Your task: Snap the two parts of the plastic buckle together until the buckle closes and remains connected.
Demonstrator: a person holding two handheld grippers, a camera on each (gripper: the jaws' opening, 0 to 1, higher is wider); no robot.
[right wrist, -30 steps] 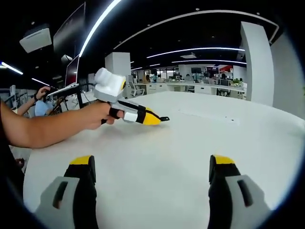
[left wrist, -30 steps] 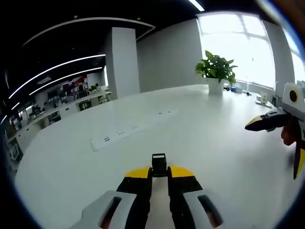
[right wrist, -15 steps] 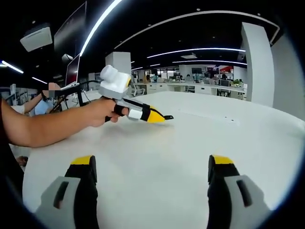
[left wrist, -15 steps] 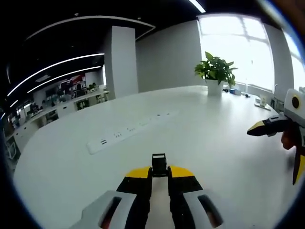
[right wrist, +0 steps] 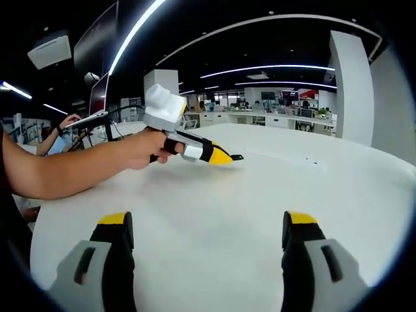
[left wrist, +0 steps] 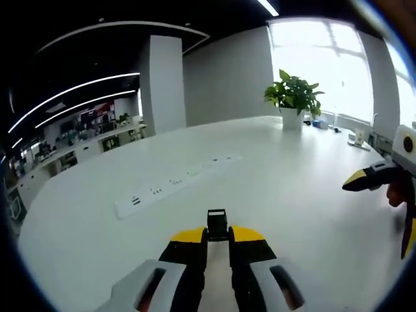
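Since the earlier frames, the left claw [right wrist: 224, 156] has drifted rightward across the right gripper view, carried by the person's hand [right wrist: 140, 148], and in the left gripper view the right claw [left wrist: 361, 182] has slid a little lower and nearer the right edge. At present the left claw [left wrist: 217, 235] has its yellow-tipped jaws pressed together on a small black buckle part [left wrist: 216, 223], which stands up between the tips above the white tabletop [left wrist: 279, 175]; the same piece shows as a thin dark tip past the yellow nose in the right gripper view [right wrist: 236, 156]. Across the tabletop lies a long white power strip [left wrist: 172, 184], well apart from the claw, and a potted plant [left wrist: 294, 97] stands at the far side near the bright window [left wrist: 325, 62]. From its own camera, the right claw [right wrist: 207, 237] has its jaws spread wide with nothing between them, hovering over the bare tabletop [right wrist: 260, 195]. Whether it carries anything when seen from the left gripper view cannot be told at that size. Office desks [right wrist: 273, 118] stretch along the background.
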